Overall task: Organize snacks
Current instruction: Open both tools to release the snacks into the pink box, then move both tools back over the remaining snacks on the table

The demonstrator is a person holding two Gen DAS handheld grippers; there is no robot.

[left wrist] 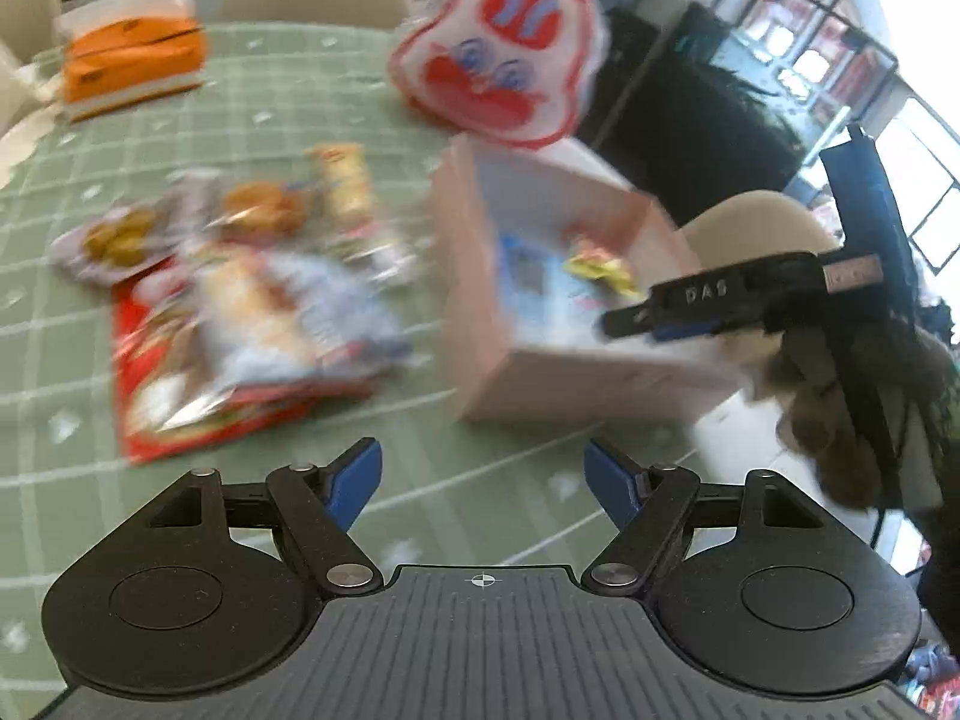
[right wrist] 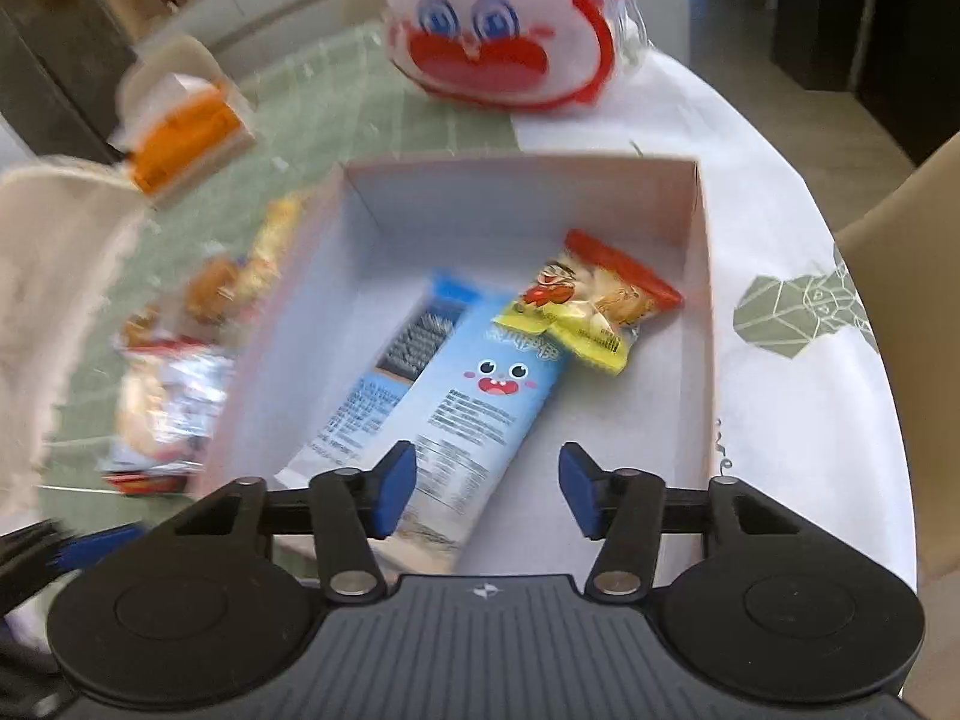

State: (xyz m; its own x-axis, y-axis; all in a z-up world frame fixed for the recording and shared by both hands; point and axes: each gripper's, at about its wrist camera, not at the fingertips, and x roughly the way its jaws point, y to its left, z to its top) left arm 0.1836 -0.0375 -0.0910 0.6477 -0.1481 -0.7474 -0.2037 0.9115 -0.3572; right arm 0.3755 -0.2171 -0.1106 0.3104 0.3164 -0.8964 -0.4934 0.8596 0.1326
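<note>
The box (right wrist: 699, 276) sits on the table (right wrist: 780, 240). Inside the box lie a blue pack (right wrist: 480, 384) and a small yellow pack (right wrist: 591, 306), touching. More snacks (left wrist: 240, 300) lie in a heap just beside the box. A bunny bag (right wrist: 498, 30) stands behind the box. The right gripper (right wrist: 486, 489) hangs over the box, jaws apart, holding nothing. The left gripper (left wrist: 483, 483) is near the heap, jaws wide apart and empty
</note>
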